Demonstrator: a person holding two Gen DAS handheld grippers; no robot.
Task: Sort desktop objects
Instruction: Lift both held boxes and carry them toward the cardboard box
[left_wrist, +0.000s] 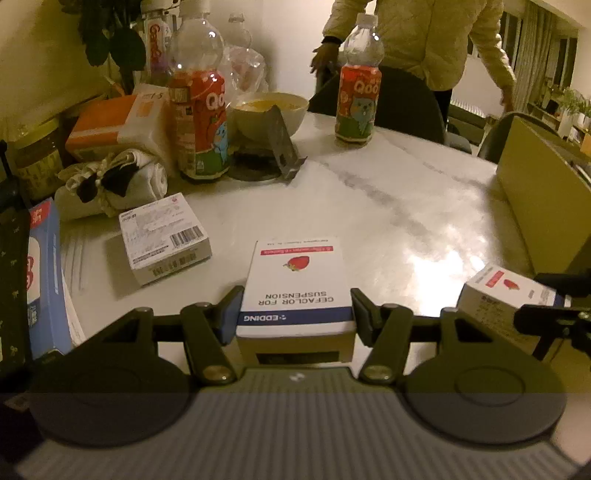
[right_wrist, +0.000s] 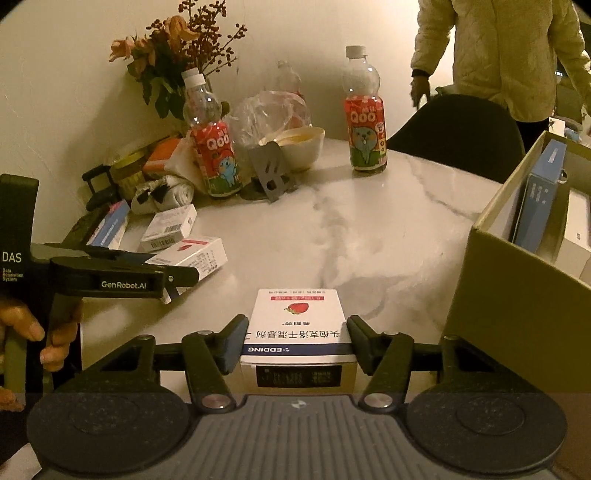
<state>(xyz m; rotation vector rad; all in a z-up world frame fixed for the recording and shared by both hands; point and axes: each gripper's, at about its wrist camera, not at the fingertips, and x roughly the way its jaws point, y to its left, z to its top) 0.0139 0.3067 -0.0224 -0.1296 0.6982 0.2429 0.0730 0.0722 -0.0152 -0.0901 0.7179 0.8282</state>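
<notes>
In the left wrist view my left gripper (left_wrist: 295, 295) is shut on a white medicine box (left_wrist: 295, 273) printed with a strawberry and "CEFACLOR FOR SUSPENSION"; both pads press its sides near the end closest to me. In the right wrist view my right gripper (right_wrist: 295, 321) is shut on a second white strawberry box (right_wrist: 297, 314) in the same way. Both boxes sit low over the white marble table (right_wrist: 369, 229). Each gripper also shows in the other's view: the right gripper (left_wrist: 546, 295) with its box (left_wrist: 506, 290), and the left gripper (right_wrist: 173, 275) with its box (right_wrist: 195, 253).
An open cardboard box (right_wrist: 480, 295) holding several packages stands at the right. At the back are two Qoo bottles (right_wrist: 218, 147) (right_wrist: 365, 125), a bowl (right_wrist: 303, 147), a grey stand (right_wrist: 269, 170), a small barcoded box (left_wrist: 166, 236) and a blue box (left_wrist: 44, 280). A person in a pale jacket (right_wrist: 498, 48) stands behind dark chairs (right_wrist: 461, 122).
</notes>
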